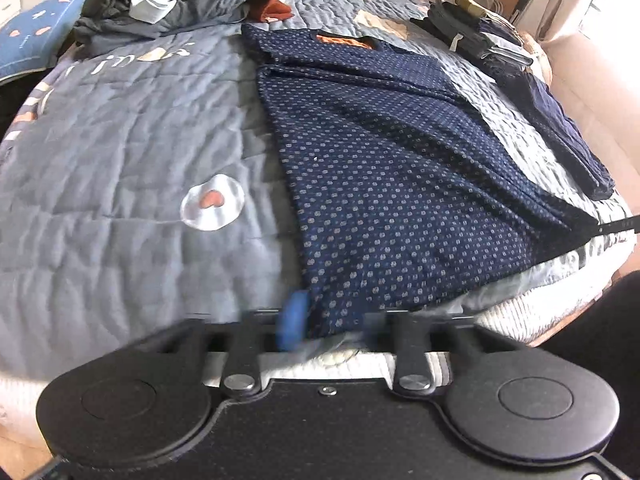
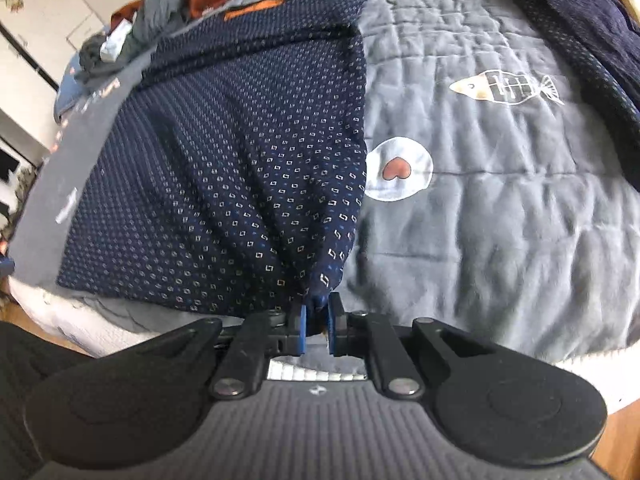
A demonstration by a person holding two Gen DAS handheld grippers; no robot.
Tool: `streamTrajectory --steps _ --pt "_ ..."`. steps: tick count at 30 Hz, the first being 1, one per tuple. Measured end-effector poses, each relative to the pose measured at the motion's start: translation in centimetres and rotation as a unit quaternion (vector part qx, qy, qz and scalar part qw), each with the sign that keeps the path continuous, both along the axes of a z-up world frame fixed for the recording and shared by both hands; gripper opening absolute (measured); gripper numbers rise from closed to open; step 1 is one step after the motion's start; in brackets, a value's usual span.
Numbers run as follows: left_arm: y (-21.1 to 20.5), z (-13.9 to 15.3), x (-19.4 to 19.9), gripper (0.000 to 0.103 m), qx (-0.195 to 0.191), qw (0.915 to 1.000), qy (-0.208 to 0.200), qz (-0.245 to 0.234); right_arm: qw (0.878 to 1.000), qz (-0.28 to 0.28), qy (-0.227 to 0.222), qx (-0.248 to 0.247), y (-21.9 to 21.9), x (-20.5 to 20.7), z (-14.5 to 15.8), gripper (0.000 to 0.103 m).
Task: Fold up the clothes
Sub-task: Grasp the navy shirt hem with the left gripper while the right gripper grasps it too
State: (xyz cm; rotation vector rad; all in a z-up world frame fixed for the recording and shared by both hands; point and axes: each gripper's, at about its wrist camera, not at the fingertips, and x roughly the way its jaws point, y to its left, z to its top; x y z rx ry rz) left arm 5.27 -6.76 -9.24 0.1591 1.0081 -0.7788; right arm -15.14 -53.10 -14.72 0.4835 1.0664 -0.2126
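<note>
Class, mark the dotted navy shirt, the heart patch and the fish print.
Dotted navy shirt [image 2: 224,184]: right wrist view, middle of the fabric.
Heart patch [image 2: 397,169]: right wrist view, on the heart.
Fish print [image 2: 504,86]: right wrist view, body.

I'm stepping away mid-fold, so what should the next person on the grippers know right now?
Right gripper: shut on the shirt's near right corner, fabric pulled up taut.
Left gripper: open, jaws blurred, at the shirt's near left edge, gripping nothing.
Shirt: dotted navy, collar away, lying on the quilt, both sides already folded in.
Done: a folded stack sits at the far right; another dark garment lies beside the shirt.
Left: probably regrip the left corner, fold the hem toward the collar, then work through the unfolded pile at the far left.
</note>
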Motion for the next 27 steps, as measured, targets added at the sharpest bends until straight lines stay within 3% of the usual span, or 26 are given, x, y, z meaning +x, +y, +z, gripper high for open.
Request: streamTrajectory --steps 9,15,17,19,20,24,27 --pt "-3.3 -5.6 2.1 0.052 0.036 0.9968 0.071 0.007 1.000 0.001 -0.006 0.006 -0.2 0.0 0.0 0.010" --pt "-4.7 -8.3 2.7 0.052 0.063 0.9926 0.104 0.006 1.000 0.001 -0.005 0.018 -0.3 0.1 -0.4 0.010" --pt "-4.8 -8.6 2.8 0.050 0.056 0.9923 0.110 0.005 1.000 0.002 -0.005 0.021 -0.2 0.2 -0.5 0.010" --pt "-4.8 -8.6 2.6 0.014 0.044 0.9926 0.113 -0.002 1.000 0.007 -0.002 0.022 -0.2 0.4 -0.6 0.011" --pt "-4.9 -8.5 2.6 0.012 0.044 0.9926 0.113 -0.004 1.000 0.011 0.000 0.021 -0.2 0.5 -0.7 0.011" --pt "-4.6 -8.4 2.7 0.013 0.047 0.9918 0.119 -0.003 0.999 0.025 0.022 0.026 -0.3 1.2 -1.2 0.012" --pt "-4.5 -8.7 3.0 0.021 0.040 0.9912 0.126 0.007 0.999 0.026 0.036 0.026 -0.7 1.6 -1.8 0.015"
